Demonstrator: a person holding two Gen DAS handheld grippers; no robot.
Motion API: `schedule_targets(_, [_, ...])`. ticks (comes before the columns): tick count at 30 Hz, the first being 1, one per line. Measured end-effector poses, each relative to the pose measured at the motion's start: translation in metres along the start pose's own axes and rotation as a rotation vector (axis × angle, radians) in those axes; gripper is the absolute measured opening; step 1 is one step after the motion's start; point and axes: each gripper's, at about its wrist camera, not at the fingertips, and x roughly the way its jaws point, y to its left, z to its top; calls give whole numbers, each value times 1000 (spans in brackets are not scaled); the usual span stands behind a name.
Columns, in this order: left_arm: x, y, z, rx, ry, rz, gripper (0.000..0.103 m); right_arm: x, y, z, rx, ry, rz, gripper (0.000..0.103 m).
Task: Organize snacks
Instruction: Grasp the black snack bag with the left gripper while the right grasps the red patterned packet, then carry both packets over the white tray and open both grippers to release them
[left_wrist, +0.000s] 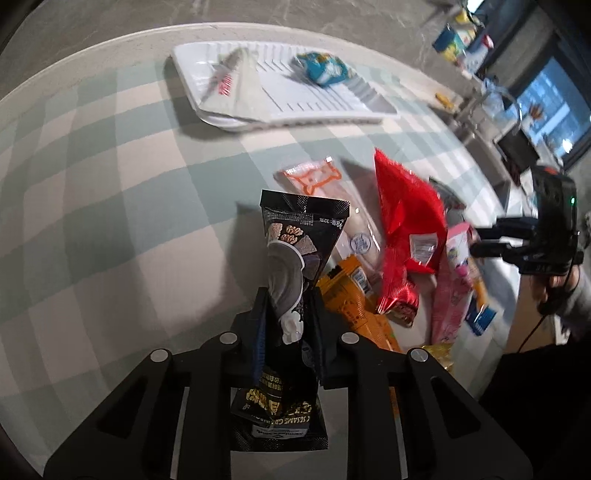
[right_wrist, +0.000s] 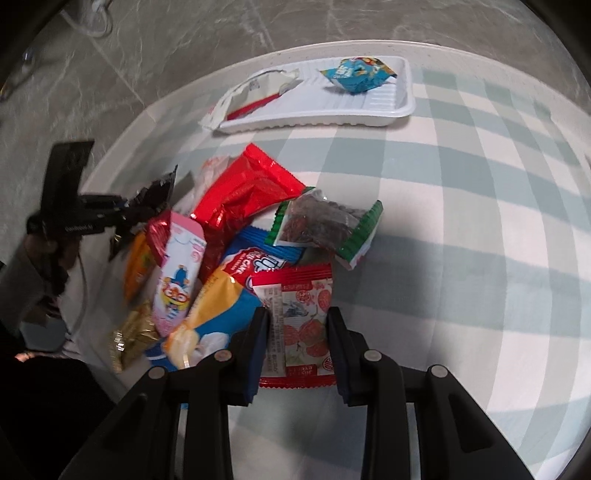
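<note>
One black foil sachet printed with nuts and sesame (left_wrist: 286, 266) stands clamped between the fingers of the left gripper (left_wrist: 288, 314), lifted clear of the checked green-and-white tablecloth (left_wrist: 110, 184) in the lower centre of the left wrist view. Judging by the task, the step in hand is carrying this sachet from the pile toward the white ribbed plastic tray (left_wrist: 332, 107) at the upper centre of that frame, where a white-and-red torn wrapper (left_wrist: 229, 85) and a small blue crinkled packet (left_wrist: 321, 68) already lie.

The next move calls for a forward reach over open cloth, then a release onto the bare ribbed stretch between those two items; the tray's low rim has to be cleared first.

In the right wrist view, the right gripper (right_wrist: 297, 321) has its fingers apart, straddling a flat red-and-white packet with a strawberry print (right_wrist: 299, 317) at the lower centre; it looks poised to close on it, not yet gripping. Just beyond lie a clear packet of dark dried fruit with green ends (right_wrist: 325, 225), a bright red foil bag (right_wrist: 243, 192) and a pink cartoon-printed pouch (right_wrist: 181, 273), overlapping in a heap.

Room is generous: the cloth to the right of the heap is open, and the round table edge (right_wrist: 155, 110) curves just behind the tray, so a placement should not overshoot.
</note>
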Motion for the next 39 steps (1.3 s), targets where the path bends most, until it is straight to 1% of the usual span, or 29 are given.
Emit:
schedule_targets(4, [-13,4,3,-45,-37,-48,18,-13,-5,1,67,-26,68,34])
schedule_targets(7, [-22,3,12,-65,-67,-72,18,-23,-9,8,115,-56,119,34])
schedule_targets(10, [-29,2,25,-76,-96,-99,18,-28,-14,19,156,-90,163,34])
schedule_targets(14, [-36,-1,47,-72,-123,-119,18,-33,-20,38,191,-123,200,34])
schedule_targets(17, [-39,-2,66,-75,-139,-141,18,-33,-27,56,201,-142,206,34])
schedule_targets(23, [-36,-5,109,-68,-158,-169,18,-27,-37,94,201,-159,191,34])
schedule_targets(32, [0,-10,178,-57,-147,-138,18,-6,-49,162,177,-172,146,34])
schedule_targets(34, [10,-9,188,-57,-138,-122,18,2,-52,177,177,-169,135,34])
schedule_targets(39, [33,-4,213,-62,-132,-103,18,20,-56,202,161,-152,99,34])
